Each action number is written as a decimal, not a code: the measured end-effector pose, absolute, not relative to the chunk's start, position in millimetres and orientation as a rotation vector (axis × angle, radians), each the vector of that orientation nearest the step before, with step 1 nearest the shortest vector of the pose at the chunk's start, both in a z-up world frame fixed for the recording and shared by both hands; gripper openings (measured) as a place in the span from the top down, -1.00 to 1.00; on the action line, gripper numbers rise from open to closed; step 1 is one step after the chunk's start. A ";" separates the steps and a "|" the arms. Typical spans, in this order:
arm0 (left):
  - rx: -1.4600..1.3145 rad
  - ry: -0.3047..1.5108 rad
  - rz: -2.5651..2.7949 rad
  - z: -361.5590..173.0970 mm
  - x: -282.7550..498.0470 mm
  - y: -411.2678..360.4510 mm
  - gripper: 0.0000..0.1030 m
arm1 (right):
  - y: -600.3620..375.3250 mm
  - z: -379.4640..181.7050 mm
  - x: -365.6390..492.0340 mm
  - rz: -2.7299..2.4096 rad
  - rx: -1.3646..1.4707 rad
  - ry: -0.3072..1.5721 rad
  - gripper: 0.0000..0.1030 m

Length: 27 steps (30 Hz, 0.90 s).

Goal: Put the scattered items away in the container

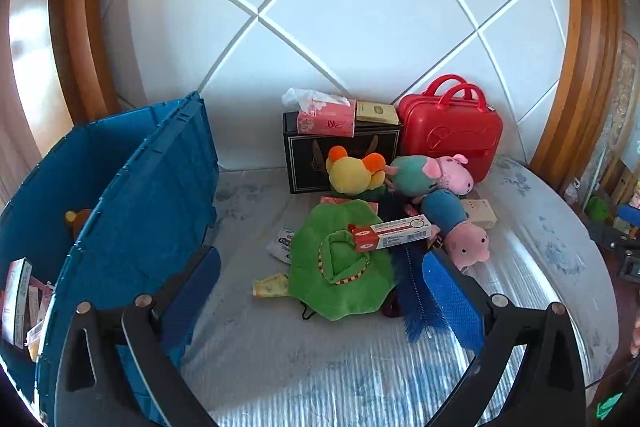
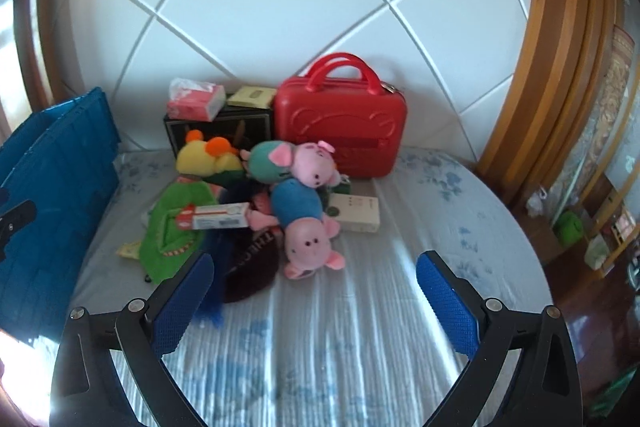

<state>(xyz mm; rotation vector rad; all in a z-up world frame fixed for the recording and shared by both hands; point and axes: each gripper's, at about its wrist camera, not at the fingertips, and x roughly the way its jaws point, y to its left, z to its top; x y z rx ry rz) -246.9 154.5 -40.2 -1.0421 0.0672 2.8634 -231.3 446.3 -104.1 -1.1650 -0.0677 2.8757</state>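
- The left gripper (image 1: 320,291) has its two blue fingers wide apart. Nothing is between them. It hangs over the bed, pointing at the toy pile.
- The right gripper (image 2: 314,291) is spread wide too and holds nothing. It looks ready to pick something.
- The blue bin (image 1: 132,187) stands to the left of the pile, close by. It is open at the top, so things can be dropped in. Some small boxes and a brown toy already sit inside.
- The red and white box (image 1: 394,235) lies on top of the green cloth (image 1: 340,267), right in the middle of the pile. It sits high and free, so it may be easy to grab first.
- The blue pig toy (image 2: 304,223) lies at the front of the pile. The green pig toy (image 2: 292,161) rests just behind it.
- The yellow toy (image 1: 354,173) leans on the black box (image 1: 308,159) at the back of the pile.
- The red case (image 2: 340,123) stands behind the pile, against the wall.
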 end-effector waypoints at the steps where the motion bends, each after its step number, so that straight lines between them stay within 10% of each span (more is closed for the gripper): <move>1: -1.071 0.078 2.860 -46.1 -261.5 159.9 -1.00 | 457.2 -109.9 -242.6 2.871 -1.190 -0.062 -1.00; 27: -1.466 0.026 2.676 -216.4 -596.9 225.9 -1.00 | 433.1 -285.7 -613.1 2.759 -1.568 0.017 -1.00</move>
